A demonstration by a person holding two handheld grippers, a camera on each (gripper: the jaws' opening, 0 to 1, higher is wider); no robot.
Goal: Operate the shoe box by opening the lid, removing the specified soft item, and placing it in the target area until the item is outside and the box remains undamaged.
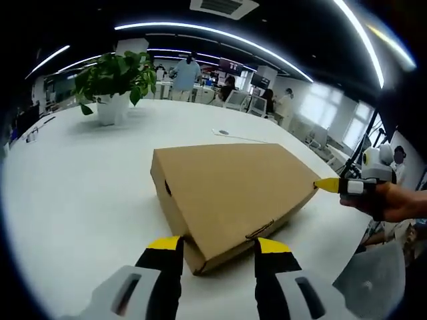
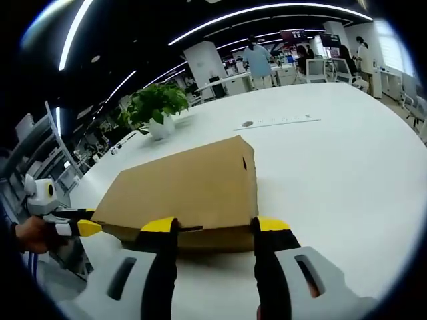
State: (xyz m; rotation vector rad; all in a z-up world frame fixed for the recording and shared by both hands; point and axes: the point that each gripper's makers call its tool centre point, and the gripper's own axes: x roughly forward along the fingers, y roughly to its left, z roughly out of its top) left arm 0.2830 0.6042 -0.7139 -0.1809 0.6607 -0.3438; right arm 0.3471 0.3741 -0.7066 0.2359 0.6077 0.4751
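A closed brown cardboard shoe box [image 1: 230, 193] lies on the round white table [image 1: 80, 193]. Its near corner sits between the yellow tips of my left gripper [image 1: 218, 245], which is open. From the right of the left gripper view, my right gripper [image 1: 328, 185] comes in with a hand on it, its yellow tip at the box's right corner. In the right gripper view the box [image 2: 187, 190] lies just ahead, its front edge level with the spread tips of the open right gripper [image 2: 214, 225]. The left gripper [image 2: 83, 228] comes in at the box's left end.
A potted plant [image 1: 115, 83] in a white pot stands at the far side of the table [image 2: 333, 173]; it is also in the right gripper view [image 2: 159, 110]. A thin flat strip [image 2: 277, 122] lies beyond the box. Desks and people fill the office behind.
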